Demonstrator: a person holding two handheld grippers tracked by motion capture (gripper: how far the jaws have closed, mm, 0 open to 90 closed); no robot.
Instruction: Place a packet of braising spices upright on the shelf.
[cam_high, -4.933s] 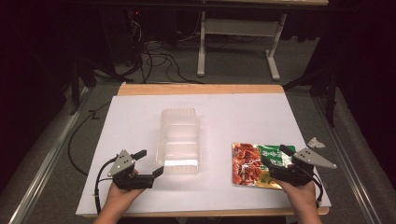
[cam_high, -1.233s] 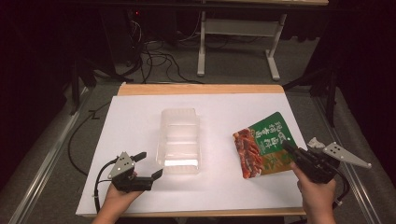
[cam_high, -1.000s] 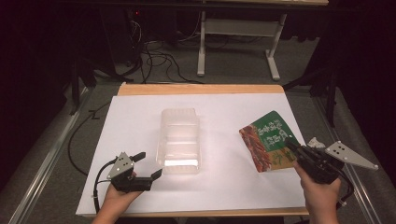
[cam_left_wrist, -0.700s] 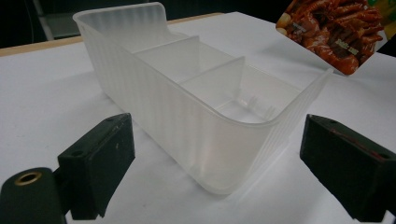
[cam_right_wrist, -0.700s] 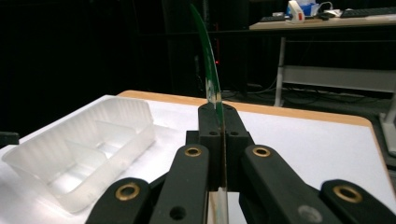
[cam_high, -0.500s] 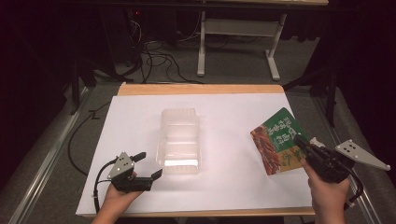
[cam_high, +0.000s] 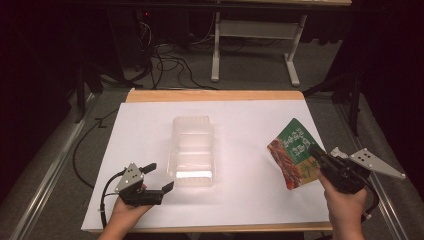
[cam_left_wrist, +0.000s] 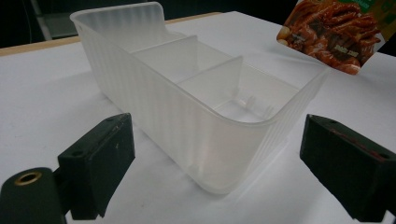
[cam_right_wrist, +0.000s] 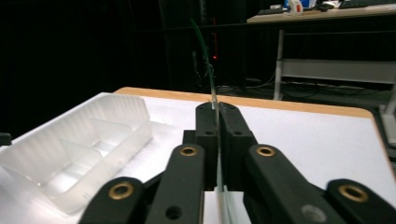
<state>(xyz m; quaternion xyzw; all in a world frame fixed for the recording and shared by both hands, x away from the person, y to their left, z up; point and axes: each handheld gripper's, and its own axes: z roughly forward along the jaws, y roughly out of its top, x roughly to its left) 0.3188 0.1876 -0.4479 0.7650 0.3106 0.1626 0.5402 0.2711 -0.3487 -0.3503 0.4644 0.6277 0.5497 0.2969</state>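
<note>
While the right gripper (cam_high: 316, 152) has its jaws clamped together on the edge of the snack packet (cam_high: 295, 157), the packet is up off the white table (cam_high: 250, 115), tilted, well to the right of the clear divided bin (cam_high: 192, 150). In the right gripper view the packet (cam_right_wrist: 212, 93) is edge-on, a thin line pinched between the closed jaws and sticking up past their tips. Bin (cam_right_wrist: 70, 144) sits off to the left of that claw, near but apart.

Key relation: the bin lies left of the held packet, and its long axis runs front to back on the table, away from the person. It has three compartments in a row along that axis, all look empty. My read is the packet goes into the bin, so the right hand needs to travel left and line the packet's flat face up with the bin's length, or it will catch on a divider or the rim.

Left gripper (cam_high: 152, 180) has its jaws apart, holding nothing, resting low on the table just off the bin's near left corner. The left gripper view shows the bin's near rounded end (cam_left_wrist: 224, 140) between the two open jaws, not touching either. That hand is nearer the bin, probably placed to steady it.
</note>
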